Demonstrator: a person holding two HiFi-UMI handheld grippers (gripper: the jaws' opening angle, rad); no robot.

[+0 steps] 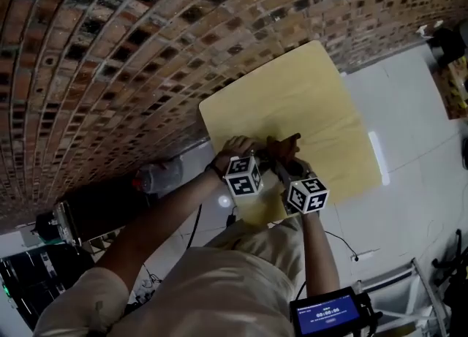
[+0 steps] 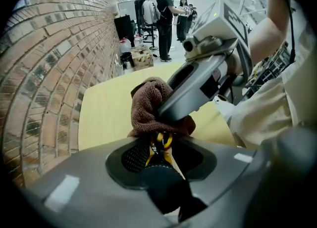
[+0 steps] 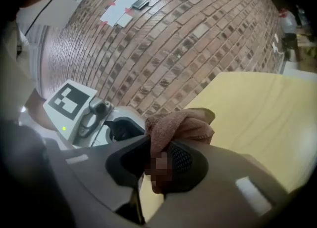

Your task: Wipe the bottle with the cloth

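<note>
left claw point(image 2: 163, 149): pointing steeply down, and it looks pinched onto the bottle point(image 2: 163, 187). That's the dark thing with yellow bits wedged between its pads.
bottle: right in the left claw's jaws. I only see the near end, so I can't tell if its foot is on the table.
right claw point(image 3: 161, 161): clamped on a bunched fold of the brown cloth point(image 3: 181, 125), with most of it bulging out past the tips.
cloth vs bottle: the wad sits just beyond the left claw's tips and seems to rest against the yellow part of the bottle, so I'd say the wipe is only about to start.
claw to claw: the right one comes in from the left claw's right side, its nose buried in the cloth, very close to the other's jaws.
further out: yellow table point(image 2: 106, 115) under both claws, brick wall point(image 2: 44, 73) off to the left claw's left.
what could go wrong: a hard sideways rub could lever the bottle crooked in the pads or pop it out — it's only held by one end.
also: the cloth is held by a fold, so dragging it might pull it free.
also 2: the claws are so close they could knock into each other mid-stroke.
</note>
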